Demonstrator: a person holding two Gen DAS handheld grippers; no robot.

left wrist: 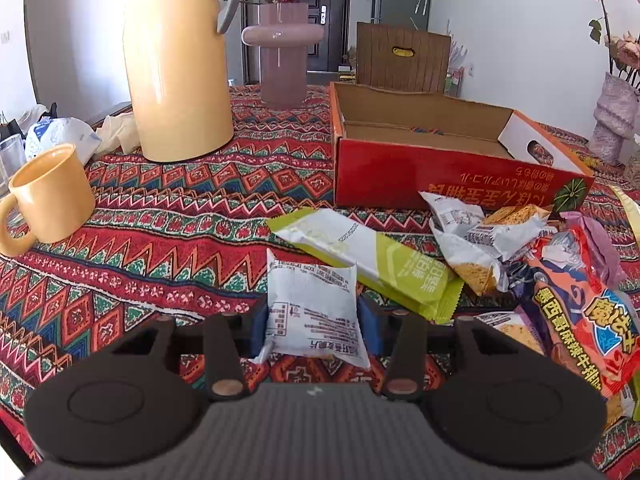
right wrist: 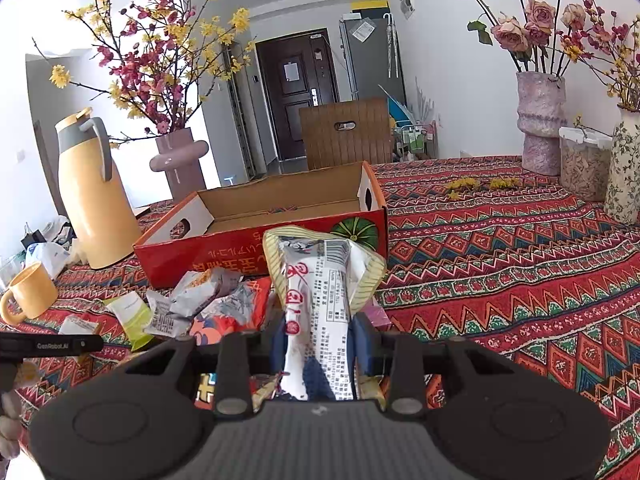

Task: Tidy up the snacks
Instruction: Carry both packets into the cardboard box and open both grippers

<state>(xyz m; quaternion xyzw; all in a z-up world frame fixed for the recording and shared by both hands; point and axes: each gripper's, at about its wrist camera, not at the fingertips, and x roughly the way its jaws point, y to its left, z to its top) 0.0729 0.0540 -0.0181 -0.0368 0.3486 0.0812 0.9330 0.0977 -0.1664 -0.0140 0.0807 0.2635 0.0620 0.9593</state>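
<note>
Snacks sit clamped in 2 grippers, a white packet at lower centre in the left gripper and a striped packet in the right gripper, so either slick wrapper could slip before reaching the red box.

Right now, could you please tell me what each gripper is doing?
Left gripper: closed on a small white snack packet.
Right gripper: closed on a white printed snack bag.

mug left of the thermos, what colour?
Pale yellow-orange mug, matching the thermos; clearest in the left wrist view.
</note>
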